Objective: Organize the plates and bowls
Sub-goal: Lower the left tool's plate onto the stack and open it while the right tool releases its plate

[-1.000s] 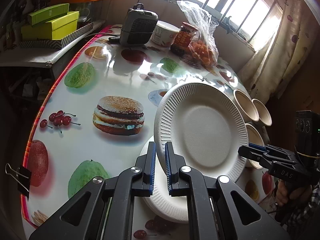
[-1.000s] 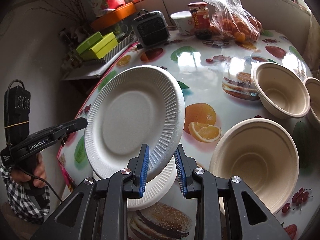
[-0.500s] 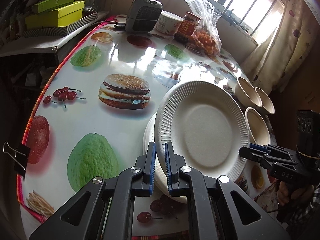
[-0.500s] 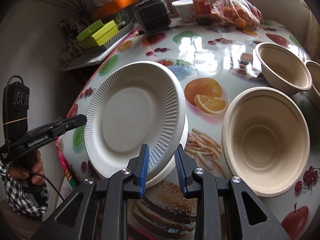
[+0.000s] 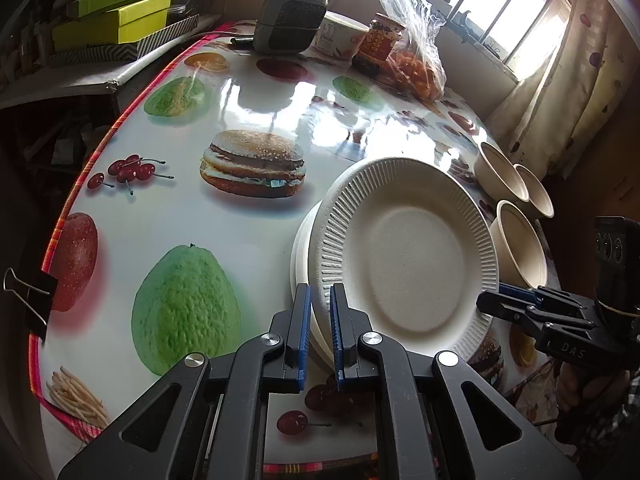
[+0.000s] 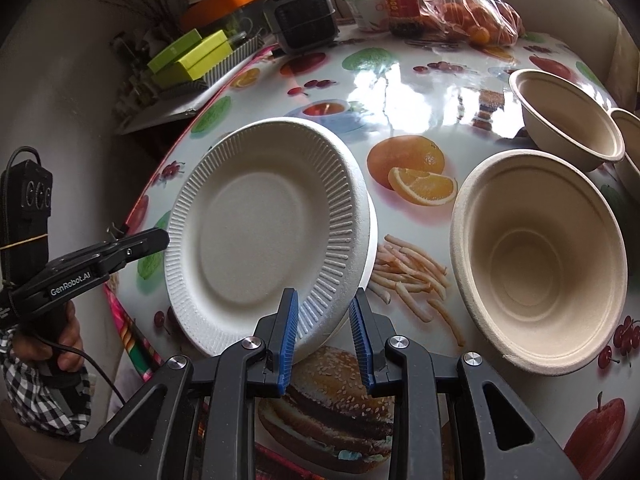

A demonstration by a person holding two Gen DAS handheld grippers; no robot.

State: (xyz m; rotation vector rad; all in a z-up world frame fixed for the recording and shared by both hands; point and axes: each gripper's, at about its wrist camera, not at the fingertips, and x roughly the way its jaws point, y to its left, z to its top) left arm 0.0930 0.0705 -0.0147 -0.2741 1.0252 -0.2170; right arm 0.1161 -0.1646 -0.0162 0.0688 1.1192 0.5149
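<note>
A white ribbed paper plate [image 5: 408,256] [image 6: 264,232] hangs tilted just over a second white plate [image 5: 300,248] [image 6: 373,236] that lies on the table. My left gripper [image 5: 319,292] [image 6: 162,236] is shut on the upper plate's near-left rim. My right gripper [image 6: 323,300] [image 5: 490,298] clamps the opposite rim, which runs between its blue pads. Three beige paper bowls stand to the right: a large near one [image 6: 536,252] [image 5: 520,244], one behind it [image 6: 568,124] [image 5: 496,172], and a third [image 6: 630,140] [image 5: 534,192] at the edge.
The round table wears a glossy fruit-and-burger print cloth [image 5: 180,216]. At its far side stand a small dark heater [image 5: 290,12], a white cup, a red jar [image 5: 378,46] and a bag of oranges [image 5: 416,72]. Green boxes [image 5: 116,12] sit on a side shelf. A binder clip [image 5: 28,296] grips the left edge.
Both grippers have lowered the held plate toward the plate on the table and drawn it nearer the table's front edge. The jaws have kept their grip.
</note>
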